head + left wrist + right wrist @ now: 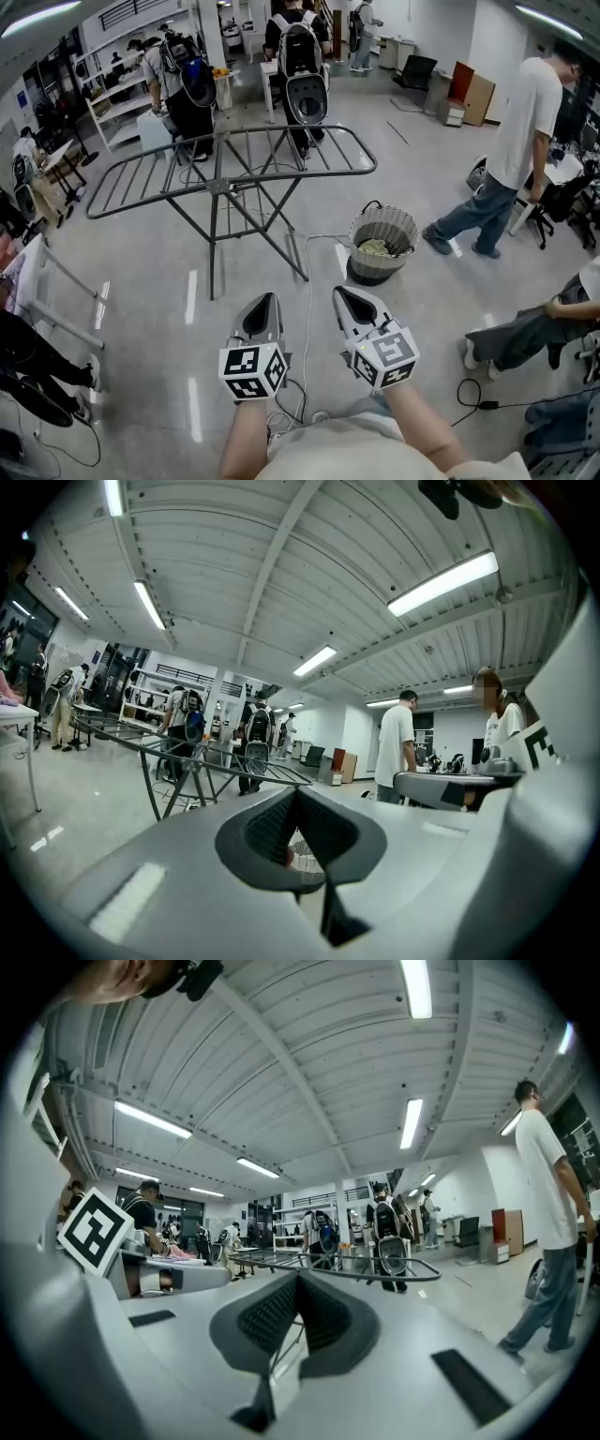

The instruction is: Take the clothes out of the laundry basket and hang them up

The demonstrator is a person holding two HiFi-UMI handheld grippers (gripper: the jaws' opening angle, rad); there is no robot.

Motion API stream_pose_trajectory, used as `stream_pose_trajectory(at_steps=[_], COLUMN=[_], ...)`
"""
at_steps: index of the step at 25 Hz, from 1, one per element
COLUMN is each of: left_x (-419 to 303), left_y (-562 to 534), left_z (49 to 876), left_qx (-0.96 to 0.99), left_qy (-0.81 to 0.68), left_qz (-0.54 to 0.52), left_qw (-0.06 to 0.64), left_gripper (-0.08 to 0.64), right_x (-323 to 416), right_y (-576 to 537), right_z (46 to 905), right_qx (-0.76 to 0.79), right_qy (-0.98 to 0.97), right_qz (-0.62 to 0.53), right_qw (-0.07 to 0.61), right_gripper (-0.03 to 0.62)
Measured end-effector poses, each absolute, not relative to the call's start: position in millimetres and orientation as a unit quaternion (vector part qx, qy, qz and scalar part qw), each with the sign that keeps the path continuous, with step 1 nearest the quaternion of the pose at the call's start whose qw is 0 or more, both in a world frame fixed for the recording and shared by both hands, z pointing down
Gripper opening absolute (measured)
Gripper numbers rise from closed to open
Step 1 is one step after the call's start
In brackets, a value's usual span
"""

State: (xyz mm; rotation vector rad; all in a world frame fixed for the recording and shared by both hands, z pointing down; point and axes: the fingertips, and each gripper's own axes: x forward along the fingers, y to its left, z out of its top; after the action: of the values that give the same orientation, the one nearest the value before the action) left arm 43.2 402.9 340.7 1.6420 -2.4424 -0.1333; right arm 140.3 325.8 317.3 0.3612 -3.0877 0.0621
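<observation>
While we are holding out two grippers side by side over the grey floor (141,309), each one is pressing its two jaws tight together, and nothing is sitting between them. The left gripper (266,300) and the right gripper (340,292) are both pointing forward, about flat, and they are not touching each other. Each gripper is carrying one cube with black and white squares, so we are counting two: the left cube (251,370) and the right cube (386,356).

One thin white cable (309,319) is lying on the floor between the grippers and is running on toward the rack.

One drying rack (221,187) is standing ahead of us with its wings spread out flat. One laundry basket (367,265) is sitting on the floor just to the right of the rack's legs, well ahead of the right gripper. The clothes (377,247) are lying in a pale bundle inside it, and we cannot count them.

Just past the rack we are counting two people: a person with a blue backpack (183,80) and a person with a black backpack (300,47). One person in a white shirt (525,122) is walking on the right, beyond the basket. One sitting person (525,333) is showing only legs at the right edge.
</observation>
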Motion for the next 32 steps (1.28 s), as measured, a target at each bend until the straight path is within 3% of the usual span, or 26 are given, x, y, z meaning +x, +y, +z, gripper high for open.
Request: stream_pose_trajectory(at_steps=[14,16,23,32], left_x=[48,49,60,58], left_y=[386,378,322,200], left_z=[341,339,348,366], left_qx=[0.581,0.591,0.622,0.652], left_qy=[-0.806,-0.800,-0.775,-0.749], left_qz=[-0.052,-0.052,-0.056,-0.040], left_qw=[0.096,0.096,0.102,0.111], left_gripper=[0.027,0.117,0.222,0.318], right_x=[153,155,171,179], right_y=[314,306,252,123], right_z=[327,328,343,355], right_qx=[0.129,0.133,0.141,0.181], right_qy=[-0.991,-0.990,-0.987,-0.981], right_qz=[0.034,0.044,0.066,0.068], right_qw=[0.015,0.019,0.028,0.030], right_gripper=[0.011,0.095,0.272,0.357])
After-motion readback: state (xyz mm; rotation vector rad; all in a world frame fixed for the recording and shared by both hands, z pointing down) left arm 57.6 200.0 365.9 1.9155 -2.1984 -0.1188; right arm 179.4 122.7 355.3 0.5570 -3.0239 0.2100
